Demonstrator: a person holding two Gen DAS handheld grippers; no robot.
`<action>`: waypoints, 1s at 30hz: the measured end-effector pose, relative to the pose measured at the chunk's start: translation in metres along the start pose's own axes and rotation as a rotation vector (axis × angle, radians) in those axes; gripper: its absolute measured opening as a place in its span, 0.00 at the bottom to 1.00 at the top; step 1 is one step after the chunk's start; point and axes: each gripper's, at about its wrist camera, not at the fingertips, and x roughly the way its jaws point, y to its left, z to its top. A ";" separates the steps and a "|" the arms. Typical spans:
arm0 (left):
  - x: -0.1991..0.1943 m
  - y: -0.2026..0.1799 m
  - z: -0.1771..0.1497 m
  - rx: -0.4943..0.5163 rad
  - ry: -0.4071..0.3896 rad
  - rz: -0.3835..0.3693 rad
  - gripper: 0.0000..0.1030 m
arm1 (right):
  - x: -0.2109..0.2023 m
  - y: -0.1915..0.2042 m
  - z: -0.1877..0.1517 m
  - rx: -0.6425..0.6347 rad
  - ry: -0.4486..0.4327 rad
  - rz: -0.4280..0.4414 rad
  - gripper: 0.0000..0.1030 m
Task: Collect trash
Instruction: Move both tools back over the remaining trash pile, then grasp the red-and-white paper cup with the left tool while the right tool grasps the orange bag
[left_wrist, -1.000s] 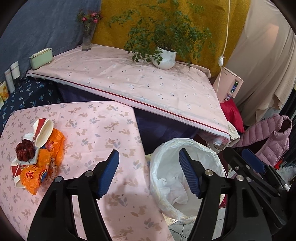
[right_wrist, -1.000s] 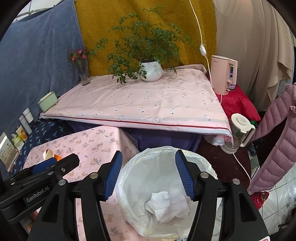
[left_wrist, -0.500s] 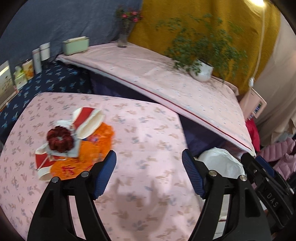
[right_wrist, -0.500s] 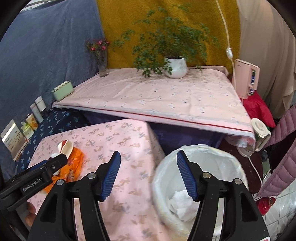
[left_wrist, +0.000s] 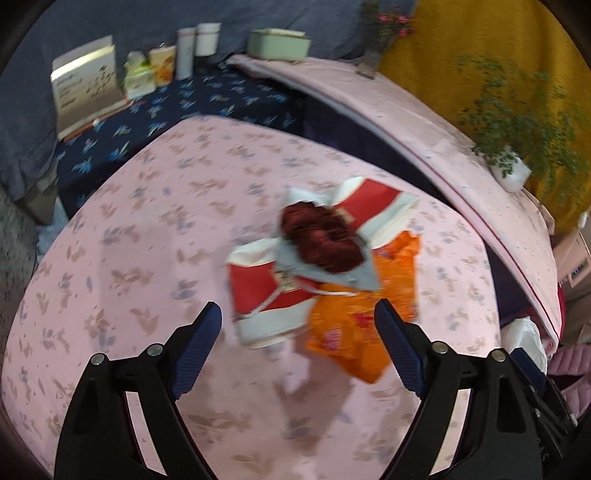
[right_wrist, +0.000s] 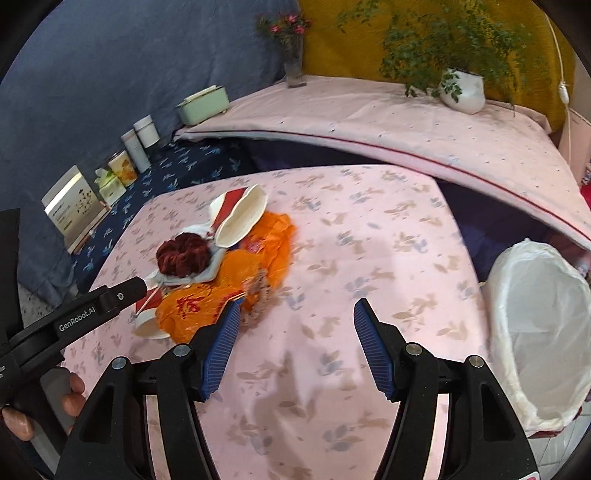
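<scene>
Two grippers spread wide, nothing held, lining up on the trash pile

Left view: I'm hovering the left gripper (left_wrist: 297, 334) over crushed paper cups (left_wrist: 269, 295) and orange wrapper (left_wrist: 354, 332), light and crinkly, so pinching an edge. Right view: the right gripper (right_wrist: 295, 332) is idling over the pink tablecloth (right_wrist: 369, 229), bin (right_wrist: 535, 332) beside the table.

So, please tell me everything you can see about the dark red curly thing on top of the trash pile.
The dark red curly thing is a rounded, ruffled clump, deep maroon, and looks soft; what it is made of I cannot tell. It lies loose on a pale grey sheet, at the top of the pile. Red and white paper cups lie flattened beside it, and orange wrappers spread in front. No gripper touches it. The pile rests on the pink floral tablecloth.
</scene>
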 end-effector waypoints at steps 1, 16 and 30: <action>0.003 0.010 -0.001 -0.016 0.012 0.002 0.78 | 0.007 0.007 -0.002 0.003 0.018 0.016 0.60; 0.058 0.057 -0.003 -0.173 0.180 -0.155 0.66 | 0.079 0.048 -0.012 0.108 0.176 0.186 0.60; 0.061 0.052 0.001 -0.216 0.189 -0.282 0.30 | 0.089 0.038 -0.017 0.166 0.206 0.283 0.12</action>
